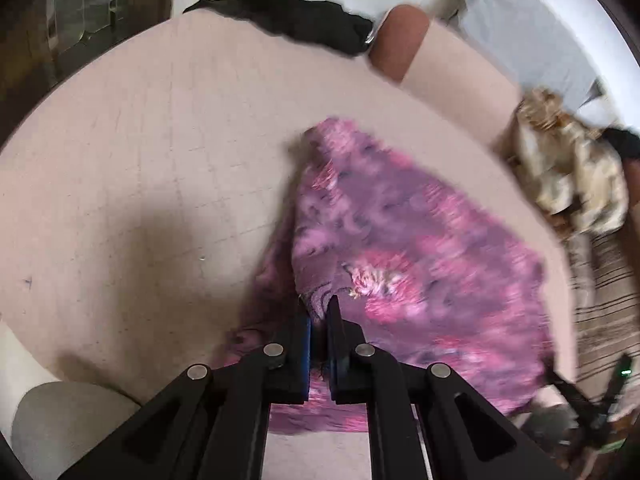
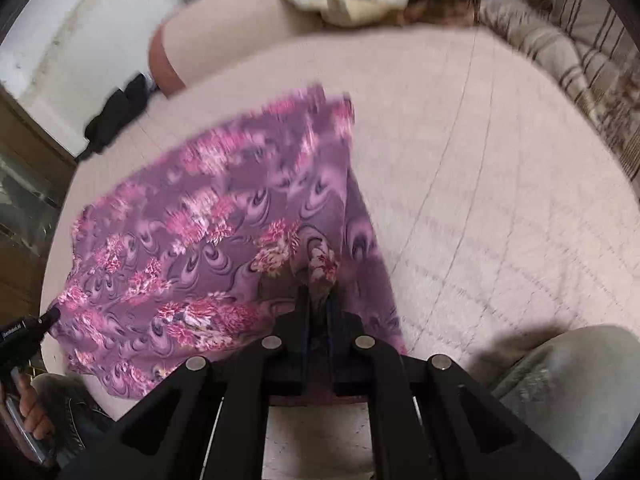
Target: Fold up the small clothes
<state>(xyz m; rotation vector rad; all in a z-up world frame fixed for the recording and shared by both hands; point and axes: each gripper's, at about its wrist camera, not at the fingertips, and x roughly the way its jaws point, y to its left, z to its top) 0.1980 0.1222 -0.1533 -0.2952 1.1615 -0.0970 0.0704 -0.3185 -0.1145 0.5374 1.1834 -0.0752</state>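
Both tongs are pinching the purple floral garment at its near edge: the left tongs are standing nearly closed on a fold of cloth at one corner, and the right tongs are doing likewise at the other, fabric bunching between their tips. Judging by this, the folding is only beginning; the garment is lying spread across the pink worktop, its near edge being lifted, and no finished crease is showing yet. Thin and limp, it is draping in soft ripples, purple swirls and pink blossoms blurring with motion. Beyond the garment's far edge a black garment is waiting, and a crumpled beige cloth is lying off to the garment's right, both apparently unfolded.
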